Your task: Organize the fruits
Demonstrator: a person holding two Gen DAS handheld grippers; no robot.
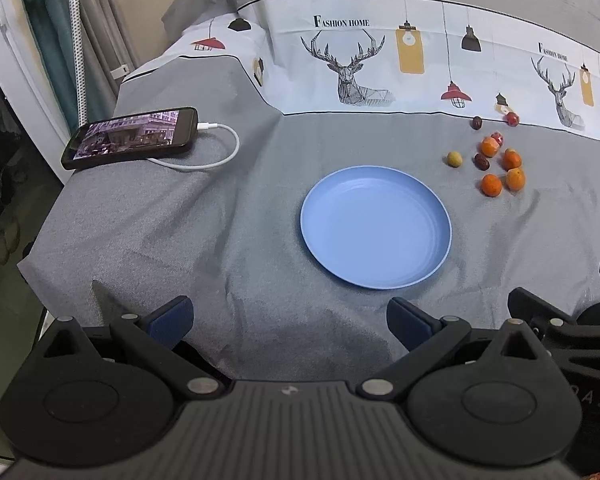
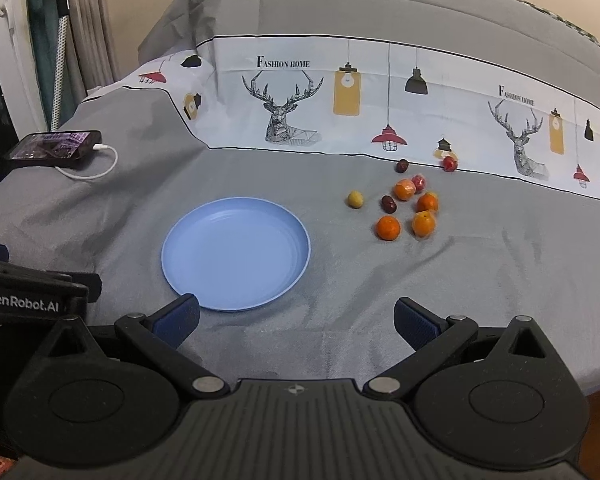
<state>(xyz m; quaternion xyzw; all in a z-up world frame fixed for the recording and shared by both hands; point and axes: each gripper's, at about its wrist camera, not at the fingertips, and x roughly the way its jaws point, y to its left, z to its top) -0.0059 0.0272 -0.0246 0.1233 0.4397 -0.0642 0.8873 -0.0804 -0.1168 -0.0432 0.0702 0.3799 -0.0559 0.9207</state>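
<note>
The fruits are lying loose on the grey cloth (image 2: 480,280) to the right of the plate: four small oranges (image 2: 388,227), two dark red jujubes (image 2: 389,204), one pale yellow-green fruit (image 2: 355,199) sitting nearest the plate, and two small red fruits (image 2: 449,164), one of them resting at the edge of the deer-printed band. They are looking light, round and firm enough for a gentle pinch, though they are likely rolling easily and bruising if squeezed, so a hold across the widest part seems safest. The blue plate (image 2: 180,276) is sitting empty near the middle of the cloth, so the sorting is apparently not yet begun. The right gripper (image 2: 296,318) is hovering low at the near edge with its jaws spread wide and holding nothing; the left gripper (image 1: 290,320) is hanging likewise, wide open and empty, just before the plate (image 1: 440,256). Far to the left, a phone (image 1: 130,136) is lying with its screen lit and a white cable (image 1: 220,160) plugged in.
</note>
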